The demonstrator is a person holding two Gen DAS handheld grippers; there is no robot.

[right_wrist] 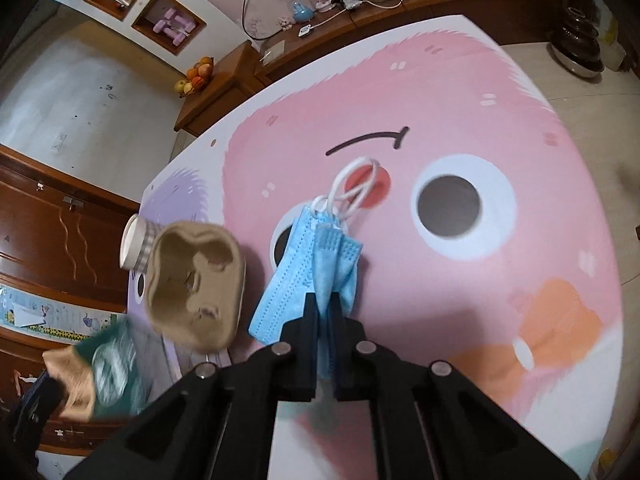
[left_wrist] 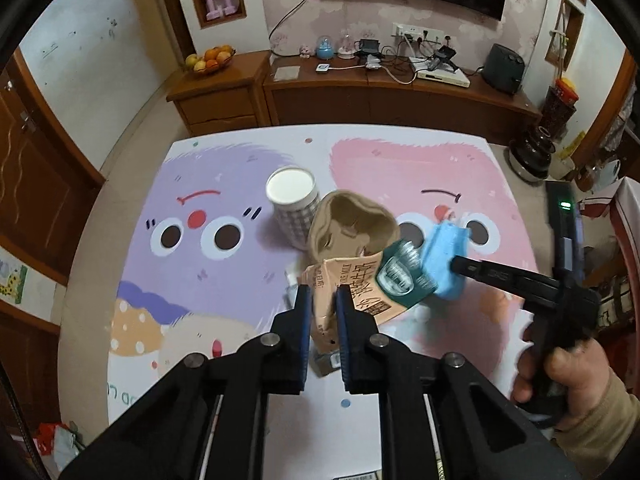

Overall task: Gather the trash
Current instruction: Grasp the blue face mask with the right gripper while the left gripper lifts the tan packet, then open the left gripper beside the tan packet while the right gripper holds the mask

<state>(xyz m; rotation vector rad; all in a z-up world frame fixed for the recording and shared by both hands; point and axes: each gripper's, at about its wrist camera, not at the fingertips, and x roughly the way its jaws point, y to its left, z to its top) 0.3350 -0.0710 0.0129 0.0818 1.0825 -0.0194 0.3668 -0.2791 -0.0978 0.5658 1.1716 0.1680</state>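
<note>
My left gripper (left_wrist: 322, 300) is shut on a flattened tan and green carton (left_wrist: 360, 292), held above the cartoon mat (left_wrist: 224, 280). A brown pulp cup carrier (left_wrist: 352, 228) sits just beyond the carton, also in the right wrist view (right_wrist: 192, 288). A checked paper cup (left_wrist: 292, 208) stands upright behind it. My right gripper (right_wrist: 325, 308) is shut on a blue face mask (right_wrist: 308, 264), its white ear loops (right_wrist: 356, 188) dangling. In the left wrist view the mask (left_wrist: 444, 260) is held right of the carton.
A wooden TV cabinet (left_wrist: 400, 96) with cables and gadgets runs along the far wall. A fruit bowl (left_wrist: 208, 62) sits on a side cabinet. A dark vase (left_wrist: 532, 152) stands on the floor at the right. Wooden doors are at the left.
</note>
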